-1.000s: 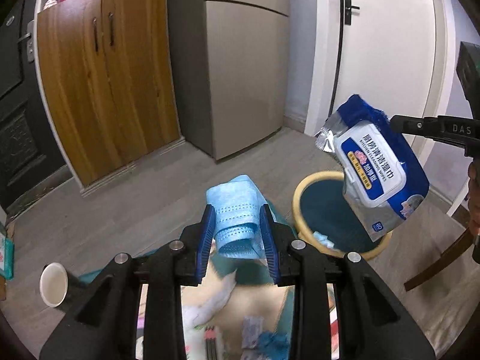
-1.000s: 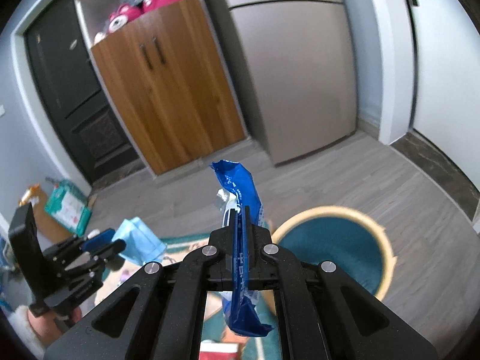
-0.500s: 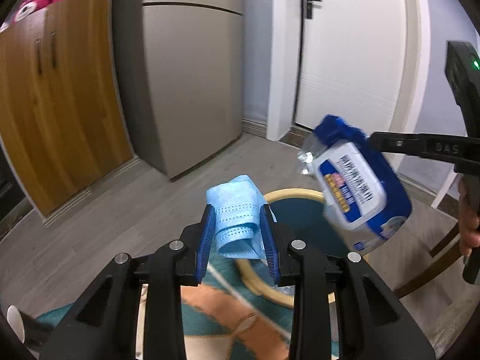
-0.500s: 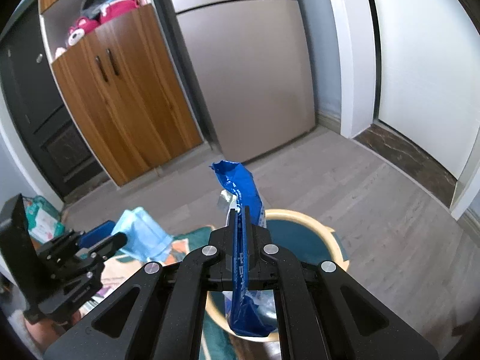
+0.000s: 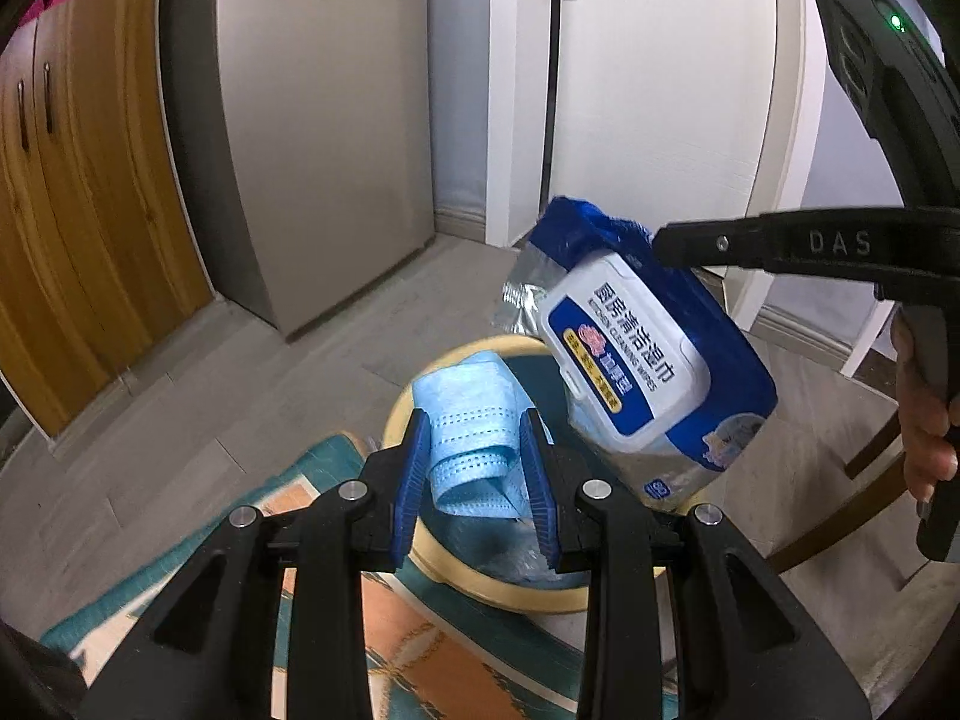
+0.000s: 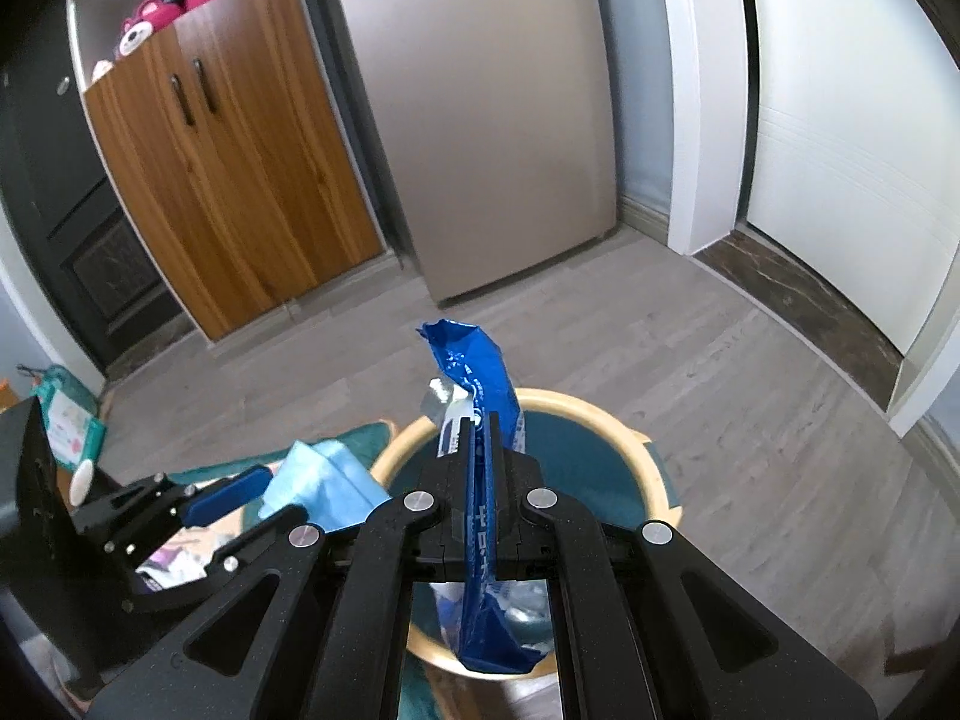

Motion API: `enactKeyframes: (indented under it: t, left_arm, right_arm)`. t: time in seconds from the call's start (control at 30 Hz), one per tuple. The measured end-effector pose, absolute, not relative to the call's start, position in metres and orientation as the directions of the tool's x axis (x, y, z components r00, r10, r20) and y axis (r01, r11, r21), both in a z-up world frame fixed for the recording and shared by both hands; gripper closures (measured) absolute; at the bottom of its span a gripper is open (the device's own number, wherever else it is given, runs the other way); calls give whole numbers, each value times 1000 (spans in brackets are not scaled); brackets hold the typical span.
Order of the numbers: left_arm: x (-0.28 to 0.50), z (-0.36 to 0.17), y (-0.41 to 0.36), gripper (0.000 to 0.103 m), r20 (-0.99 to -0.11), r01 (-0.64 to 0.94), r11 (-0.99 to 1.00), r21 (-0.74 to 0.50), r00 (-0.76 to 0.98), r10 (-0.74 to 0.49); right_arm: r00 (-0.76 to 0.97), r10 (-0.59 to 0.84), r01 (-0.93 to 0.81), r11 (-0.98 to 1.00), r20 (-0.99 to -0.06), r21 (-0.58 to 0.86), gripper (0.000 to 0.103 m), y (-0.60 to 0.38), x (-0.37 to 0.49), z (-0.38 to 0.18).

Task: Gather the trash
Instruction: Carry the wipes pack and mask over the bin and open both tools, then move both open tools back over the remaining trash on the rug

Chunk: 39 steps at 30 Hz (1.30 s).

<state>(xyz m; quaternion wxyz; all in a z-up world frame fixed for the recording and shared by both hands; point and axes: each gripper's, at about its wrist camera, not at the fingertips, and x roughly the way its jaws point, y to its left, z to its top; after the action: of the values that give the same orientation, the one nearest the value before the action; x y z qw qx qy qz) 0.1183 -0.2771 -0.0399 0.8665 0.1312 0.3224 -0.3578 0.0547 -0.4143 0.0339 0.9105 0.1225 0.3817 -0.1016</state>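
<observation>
Between the left gripper's (image 5: 474,468) pads sits the blue mask (image 5: 471,420).

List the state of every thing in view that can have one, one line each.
left gripper: shut on blue face mask, above bin
right gripper: shut on wet wipes pack, above bin
trash bin: open, litter inside
white door: closed
wooden cabinet: doors closed

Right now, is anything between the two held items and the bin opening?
Nothing visible. The blue mask in the left gripper and the wipes pack in the right gripper hang over the open bin.
</observation>
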Motion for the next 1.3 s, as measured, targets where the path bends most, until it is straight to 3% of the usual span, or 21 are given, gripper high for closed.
enactKeyframes:
  t: [0.4, 0.83, 0.93, 1.13, 1.27, 1.3]
  left_arm:
    - [126, -83, -274, 72, -744, 691, 721, -41, 461, -484]
    - [124, -98, -283, 70, -776, 701, 713, -21, 438, -453]
    - [124, -97, -280, 56, -772, 693, 721, -22, 446, -452]
    - [122, -91, -278, 53, -761, 687, 727, -24, 459, -459]
    - [122, -88, -278, 51, -756, 689, 724, -11, 468, -457]
    - [122, -88, -278, 49, -755, 689, 724, -10, 470, -457]
  right_arm:
    - [604, -98, 318, 940, -791, 126, 99, -420, 64, -1]
    - [557, -82, 328, 936, -827, 128, 99, -420, 72, -28]
    - [558, -89, 327, 937, -825, 121, 99, -419, 72, -29]
    - [566, -68, 327, 933, -822, 148, 99, -419, 72, -30]
    - [570, -47, 327, 929, -820, 173, 75, -423, 72, -29]
    - [573, -48, 326, 929, -818, 174, 74, -423, 72, -28]
